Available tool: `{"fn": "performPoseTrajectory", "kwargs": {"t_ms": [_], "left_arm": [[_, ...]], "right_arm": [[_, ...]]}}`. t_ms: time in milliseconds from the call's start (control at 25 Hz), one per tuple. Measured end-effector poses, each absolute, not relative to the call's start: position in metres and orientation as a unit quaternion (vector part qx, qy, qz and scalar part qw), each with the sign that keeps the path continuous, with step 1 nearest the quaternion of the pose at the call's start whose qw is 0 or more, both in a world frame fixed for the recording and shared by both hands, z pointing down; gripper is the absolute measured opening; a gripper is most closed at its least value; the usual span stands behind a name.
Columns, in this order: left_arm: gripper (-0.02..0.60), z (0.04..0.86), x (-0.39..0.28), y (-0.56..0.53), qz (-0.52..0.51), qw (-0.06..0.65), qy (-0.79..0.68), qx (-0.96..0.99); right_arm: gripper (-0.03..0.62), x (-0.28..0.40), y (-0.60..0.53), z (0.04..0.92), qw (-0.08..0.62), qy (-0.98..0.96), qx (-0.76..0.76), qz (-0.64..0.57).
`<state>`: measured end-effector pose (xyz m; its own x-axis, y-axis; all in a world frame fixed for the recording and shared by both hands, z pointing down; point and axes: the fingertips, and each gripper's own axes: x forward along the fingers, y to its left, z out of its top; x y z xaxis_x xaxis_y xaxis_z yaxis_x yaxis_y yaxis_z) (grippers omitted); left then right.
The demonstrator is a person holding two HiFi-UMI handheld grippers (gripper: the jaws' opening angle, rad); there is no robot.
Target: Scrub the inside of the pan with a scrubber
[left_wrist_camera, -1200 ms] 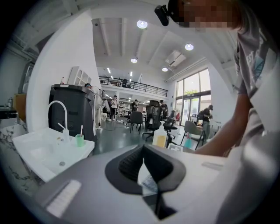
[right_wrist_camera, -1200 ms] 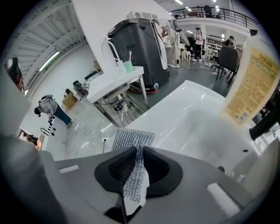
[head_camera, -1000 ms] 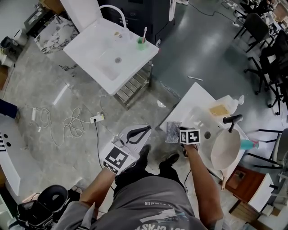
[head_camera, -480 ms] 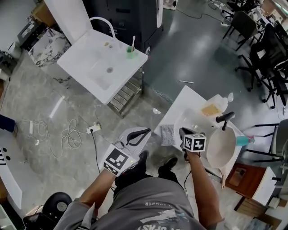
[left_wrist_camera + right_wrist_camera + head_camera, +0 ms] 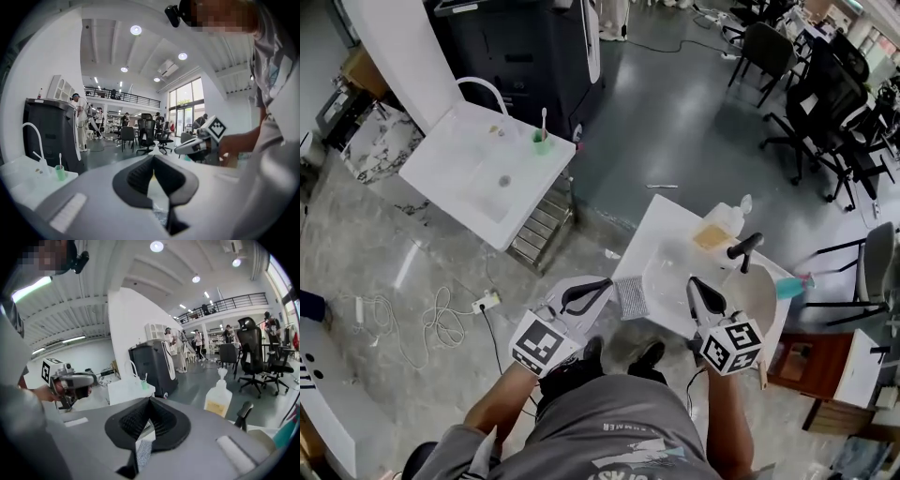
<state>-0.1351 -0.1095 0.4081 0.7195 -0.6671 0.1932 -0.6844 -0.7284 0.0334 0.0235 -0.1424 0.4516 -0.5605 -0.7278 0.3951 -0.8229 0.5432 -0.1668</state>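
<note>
The white pan with a black handle rests on the small white sink stand. The grey mesh scrubber lies on the stand's near left corner. My right gripper hovers above the basin between scrubber and pan. Its jaws have just closed and are shut with nothing between them. Through the slit below its pads shows the scrubber. My left gripper is shut and empty, just left of the scrubber and apart from it. Each gripper view shows the other: right gripper, left gripper.
On the stand are a soap bottle, a yellow sponge and a teal bottle. A bigger white sink with a green cup stands at the left. Cables lie on the floor, with office chairs behind.
My right gripper has lifted from the stand beside the scrubber and drawn back towards me, its jaws closing. The left gripper rose slightly. The scrubber stayed on the stand.
</note>
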Motion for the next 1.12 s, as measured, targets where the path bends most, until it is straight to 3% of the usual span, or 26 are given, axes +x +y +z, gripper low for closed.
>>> {"fn": "performPoseTrajectory", "kwargs": {"t_ms": [400, 1120], "left_arm": [[0.003, 0.396, -0.106, -0.117, 0.09, 0.034, -0.326, 0.94], [0.003, 0.394, -0.064, -0.111, 0.094, 0.029, -0.293, 0.951]], "right_arm": [[-0.002, 0.068, -0.101, 0.374, 0.087, -0.858, 0.493, 0.114], [-0.002, 0.105, -0.088, 0.366, 0.082, -0.837, 0.529, 0.113]]}}
